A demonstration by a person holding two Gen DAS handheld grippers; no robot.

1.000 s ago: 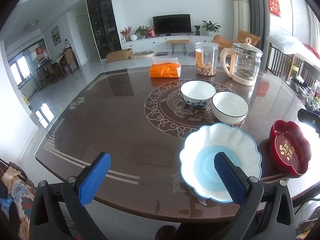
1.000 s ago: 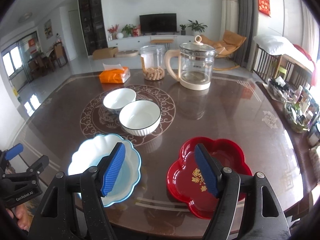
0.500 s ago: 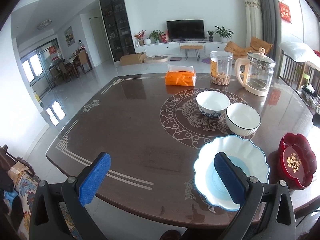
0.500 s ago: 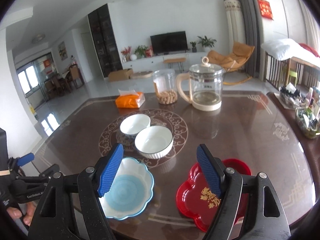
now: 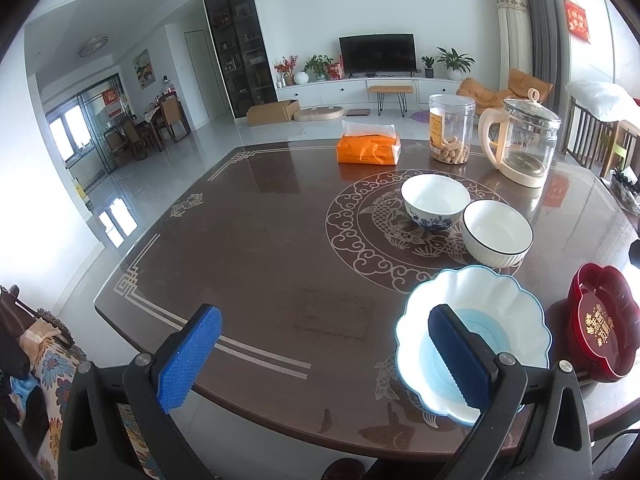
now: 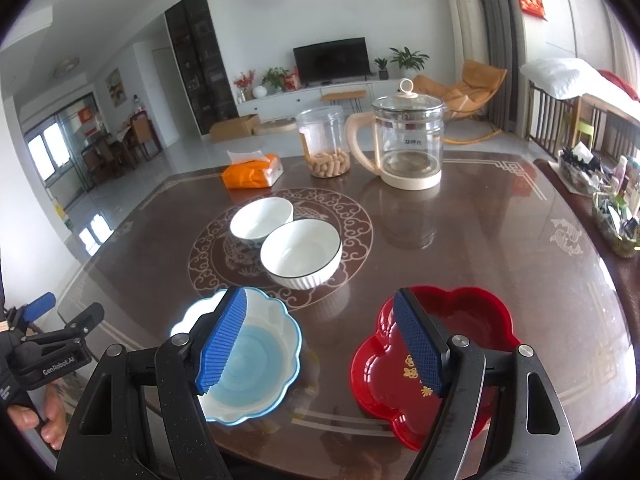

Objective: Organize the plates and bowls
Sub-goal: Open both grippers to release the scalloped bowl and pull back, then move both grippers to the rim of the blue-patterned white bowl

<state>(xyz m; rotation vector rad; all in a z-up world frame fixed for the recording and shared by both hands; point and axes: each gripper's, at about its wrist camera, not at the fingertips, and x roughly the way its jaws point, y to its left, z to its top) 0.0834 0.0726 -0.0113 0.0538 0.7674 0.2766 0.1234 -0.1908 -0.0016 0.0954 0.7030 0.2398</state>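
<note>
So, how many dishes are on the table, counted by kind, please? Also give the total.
Bowls: 2, the blue-patterned bowl and the black-rimmed bowl.
Plates: 2, the blue plate and the red plate.
Total: 4 dishes.

A family home: the dining tabletop (image 5: 260, 248) faces a living room with television (image 5: 377, 54), potted plants (image 5: 454, 62), orange lounge chair (image 6: 476, 84).
</note>
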